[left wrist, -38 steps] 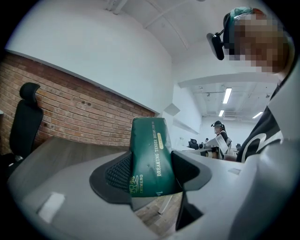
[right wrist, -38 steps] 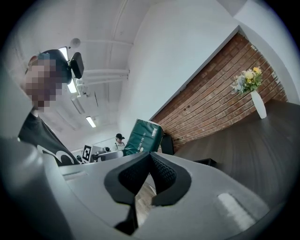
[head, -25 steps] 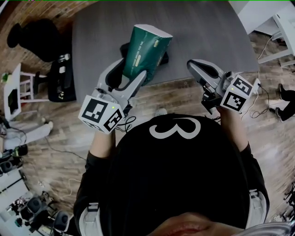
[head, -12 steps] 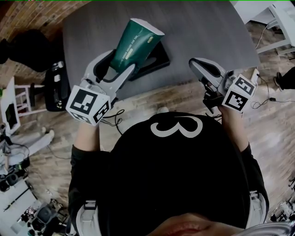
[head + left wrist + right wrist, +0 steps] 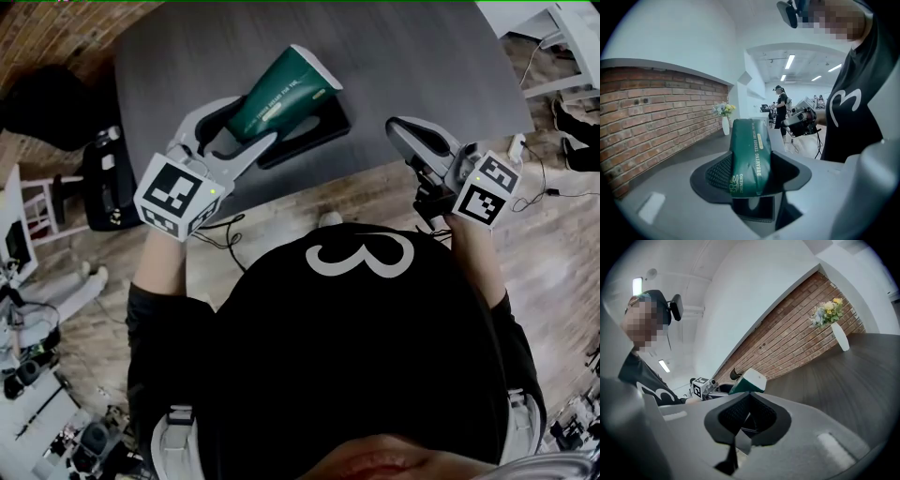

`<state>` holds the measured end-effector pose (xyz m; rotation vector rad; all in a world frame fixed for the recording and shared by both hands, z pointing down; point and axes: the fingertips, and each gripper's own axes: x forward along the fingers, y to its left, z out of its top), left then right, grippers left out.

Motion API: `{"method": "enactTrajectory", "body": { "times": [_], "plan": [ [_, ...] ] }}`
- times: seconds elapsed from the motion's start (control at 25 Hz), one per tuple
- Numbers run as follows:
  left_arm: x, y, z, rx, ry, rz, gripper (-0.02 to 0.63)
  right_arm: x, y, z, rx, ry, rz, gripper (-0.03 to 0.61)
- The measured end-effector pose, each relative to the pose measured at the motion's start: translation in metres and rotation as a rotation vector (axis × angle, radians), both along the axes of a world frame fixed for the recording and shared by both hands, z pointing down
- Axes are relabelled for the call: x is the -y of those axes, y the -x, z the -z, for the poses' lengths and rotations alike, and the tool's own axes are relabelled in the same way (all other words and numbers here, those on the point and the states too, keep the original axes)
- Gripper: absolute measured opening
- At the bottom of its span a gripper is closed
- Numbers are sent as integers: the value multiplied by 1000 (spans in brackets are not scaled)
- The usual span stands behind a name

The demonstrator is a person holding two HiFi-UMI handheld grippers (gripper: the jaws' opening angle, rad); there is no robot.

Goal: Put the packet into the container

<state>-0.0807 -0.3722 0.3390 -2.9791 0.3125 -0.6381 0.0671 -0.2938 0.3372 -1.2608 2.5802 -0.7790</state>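
A dark green packet (image 5: 281, 94) with white ends is clamped between the jaws of my left gripper (image 5: 251, 120). It slants up and to the right over a low black container (image 5: 323, 127) on the grey table (image 5: 403, 56). In the left gripper view the packet (image 5: 749, 159) fills the gap between the black pads of that gripper (image 5: 750, 173). My right gripper (image 5: 401, 129) hovers over the table's near edge, right of the container, with its pads together and nothing in them. In the right gripper view the packet's white end (image 5: 752, 378) shows beyond the right gripper (image 5: 747, 416).
A white vase of flowers (image 5: 724, 124) stands at the table's far end by a brick wall, also in the right gripper view as the vase (image 5: 839, 336). A black chair (image 5: 103, 178) sits left of the table. Another person (image 5: 780, 108) stands in the background. Cables lie on the wooden floor.
My left gripper has moved left with the packet, which now leans further to the right, lower over the container. The right gripper has hardly moved.
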Motion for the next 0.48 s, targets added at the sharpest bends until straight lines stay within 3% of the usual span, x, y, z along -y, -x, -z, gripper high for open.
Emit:
{"method": "enactTrajectory", "body": {
  "times": [0.48],
  "plan": [
    [12, -8, -57, 148, 15, -124, 285, 15, -2, -15, 0, 46, -21, 3]
  ]
}}
